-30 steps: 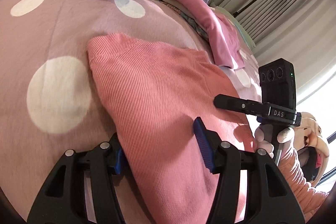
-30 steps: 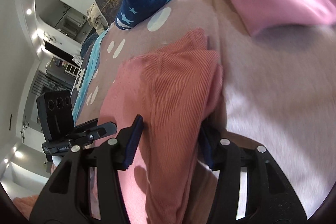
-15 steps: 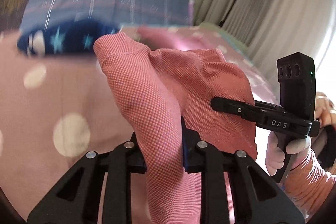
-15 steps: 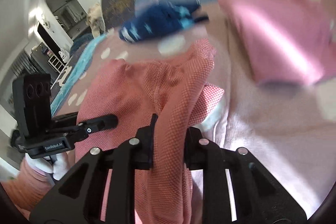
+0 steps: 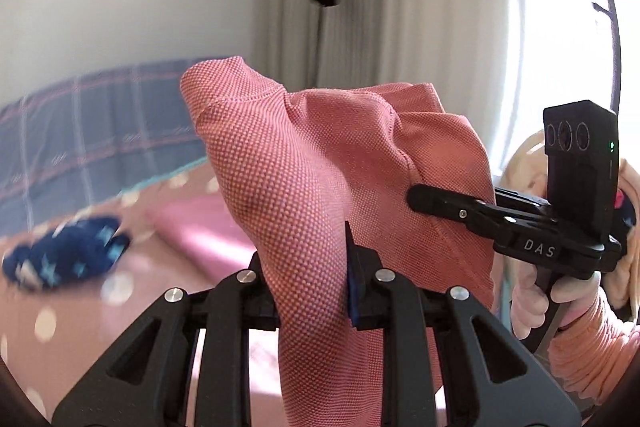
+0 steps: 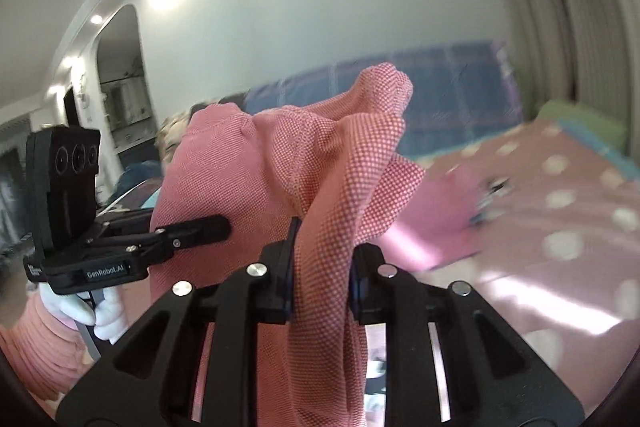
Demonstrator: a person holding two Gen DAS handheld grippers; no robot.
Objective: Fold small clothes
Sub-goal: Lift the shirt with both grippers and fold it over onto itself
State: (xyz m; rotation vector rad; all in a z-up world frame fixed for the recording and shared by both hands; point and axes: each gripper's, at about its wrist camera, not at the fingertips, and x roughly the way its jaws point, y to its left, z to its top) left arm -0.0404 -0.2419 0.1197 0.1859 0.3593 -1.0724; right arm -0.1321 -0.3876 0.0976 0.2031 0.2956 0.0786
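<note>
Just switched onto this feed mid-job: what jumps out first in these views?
The coral-red garment fills the middle of both views, bunched and held up off the bed, with the left gripper and right gripper each clamped on a fold of it. Behind lies the blurred pink polka-dot bedspread.

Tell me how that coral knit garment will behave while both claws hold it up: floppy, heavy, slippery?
Probably floppy: the coral garment bunches and droops between the left claw and right claw. Likely light, since it hangs from two pinches without pulling taut. The coarse knit looks grippy rather than slippery, though slack cloth may swing.
</note>
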